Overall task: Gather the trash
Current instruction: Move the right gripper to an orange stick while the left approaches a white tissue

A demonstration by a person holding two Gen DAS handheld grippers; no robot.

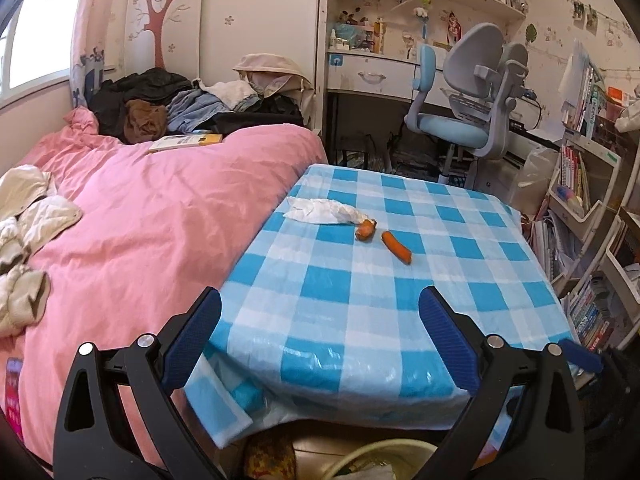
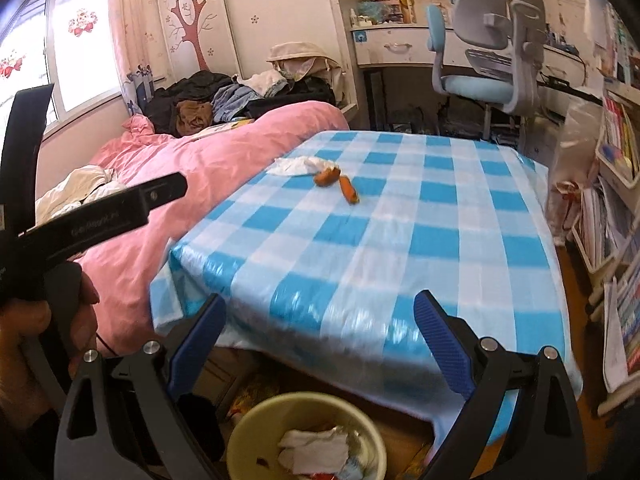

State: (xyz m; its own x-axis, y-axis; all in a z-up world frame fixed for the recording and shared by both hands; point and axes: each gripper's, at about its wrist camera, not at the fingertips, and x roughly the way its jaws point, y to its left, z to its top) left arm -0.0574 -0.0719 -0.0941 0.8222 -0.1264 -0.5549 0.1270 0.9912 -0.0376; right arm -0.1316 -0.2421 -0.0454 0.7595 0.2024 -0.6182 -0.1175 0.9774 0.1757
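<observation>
Trash here means three scraps lying on the blue-checked tablecloth (image 1: 360, 300), at about eleven o'clock from the table's middle in the left wrist view: a crumpled white tissue (image 1: 322, 211), with a short orange sausage stub (image 1: 366, 229) touching its right end and a longer sausage piece (image 1: 397, 247) just beside that, toward four o'clock. The pink duvet (image 1: 160, 216) fills the nine o'clock side of both views, and the blue desk chair (image 1: 460, 120) stands past the table's far edge at one o'clock. Below the table's near edge, at six o'clock in the right wrist view, sits a pale yellow bin (image 2: 256, 424) with white paper already in it. The step looks like the reach for the next piece, none of the three being picked up yet; the next move calls for carrying one gripper forward over the cloth to the scraps, closing on the tissue or a sausage piece, then bringing it to the bin. Both the left gripper (image 1: 320, 322) and the right gripper (image 2: 318, 326) are spread wide, holding nothing, well short of the scraps.
</observation>
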